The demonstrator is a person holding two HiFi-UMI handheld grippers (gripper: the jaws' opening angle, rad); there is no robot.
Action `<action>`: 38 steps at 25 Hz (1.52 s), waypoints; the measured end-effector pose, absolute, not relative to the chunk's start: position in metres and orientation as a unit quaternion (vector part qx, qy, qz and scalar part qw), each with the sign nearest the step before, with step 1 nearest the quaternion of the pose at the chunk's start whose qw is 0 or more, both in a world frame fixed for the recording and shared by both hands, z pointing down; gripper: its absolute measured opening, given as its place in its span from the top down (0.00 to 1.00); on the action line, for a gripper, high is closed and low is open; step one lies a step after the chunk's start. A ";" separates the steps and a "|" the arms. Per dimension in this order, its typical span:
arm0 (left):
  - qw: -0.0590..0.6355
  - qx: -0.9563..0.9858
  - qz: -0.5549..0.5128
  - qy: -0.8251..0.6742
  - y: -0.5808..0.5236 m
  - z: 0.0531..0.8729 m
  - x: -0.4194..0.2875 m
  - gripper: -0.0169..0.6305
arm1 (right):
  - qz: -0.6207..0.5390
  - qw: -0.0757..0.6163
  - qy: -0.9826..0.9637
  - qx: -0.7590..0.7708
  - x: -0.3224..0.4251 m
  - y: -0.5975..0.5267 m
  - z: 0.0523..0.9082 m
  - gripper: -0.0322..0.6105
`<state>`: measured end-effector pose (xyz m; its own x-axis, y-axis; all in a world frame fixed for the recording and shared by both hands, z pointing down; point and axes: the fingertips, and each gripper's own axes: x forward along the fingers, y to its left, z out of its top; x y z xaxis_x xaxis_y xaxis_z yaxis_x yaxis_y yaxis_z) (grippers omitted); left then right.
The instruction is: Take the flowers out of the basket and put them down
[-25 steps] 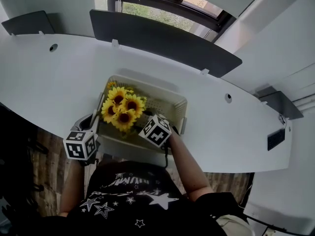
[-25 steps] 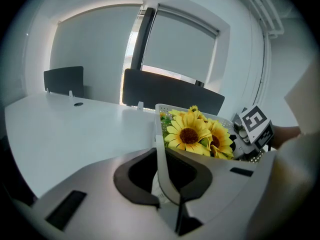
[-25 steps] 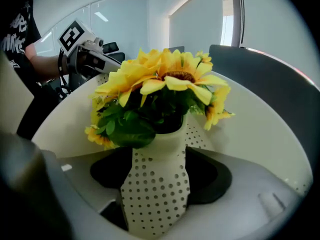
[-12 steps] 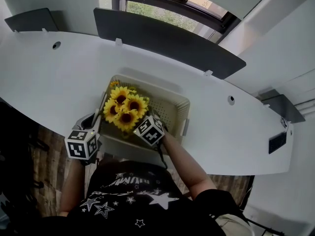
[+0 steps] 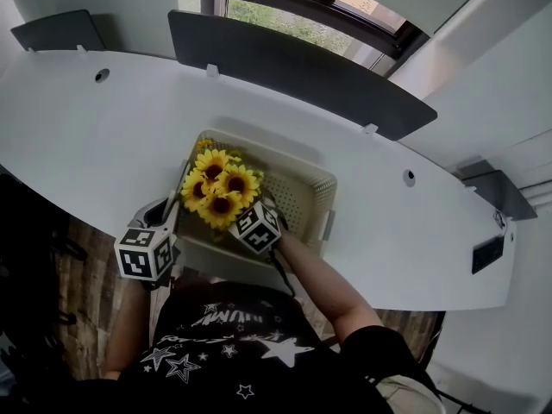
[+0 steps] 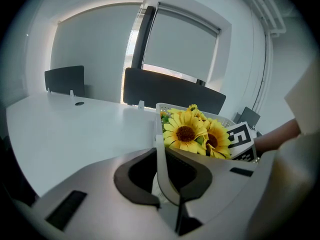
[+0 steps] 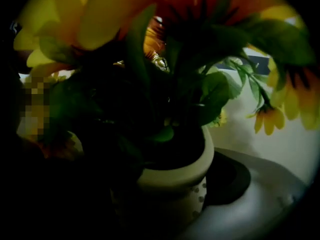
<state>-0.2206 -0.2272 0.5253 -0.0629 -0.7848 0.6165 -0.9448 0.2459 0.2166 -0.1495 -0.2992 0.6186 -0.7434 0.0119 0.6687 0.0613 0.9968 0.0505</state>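
Note:
A bunch of yellow sunflowers [image 5: 220,188] in a pale dotted pot [image 7: 175,184] stands in the left part of a cream perforated basket [image 5: 302,179] on the desk. My left gripper [image 5: 166,221] is shut on the basket's left wall [image 6: 159,134], which runs between its jaws. My right gripper [image 5: 250,218] reaches into the basket from the near side, under the blooms [image 7: 150,14]. Its jaws stand wide, with the pot between them. One dark pad [image 7: 232,176] shows beside the pot's right side; the other jaw is lost in shadow.
The basket sits near the front edge of a curved white desk [image 5: 86,136]. A dark partition panel [image 5: 285,67] runs along the desk's far side under a window. My torso is close against the desk edge below the basket.
My right gripper has slid left and further in under the sunflowers. The left gripper and the basket have stayed put.

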 end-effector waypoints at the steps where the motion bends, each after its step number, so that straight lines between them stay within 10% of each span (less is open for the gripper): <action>1: 0.327 0.601 0.121 -0.719 -0.227 0.525 -0.220 0.90 | -0.040 0.356 -0.934 -0.015 -0.152 -0.300 0.618 0.14; 38: 0.316 0.595 0.130 -0.727 -0.224 0.528 -0.225 0.90 | -0.002 0.290 -0.957 -0.004 -0.163 -0.304 0.561 0.12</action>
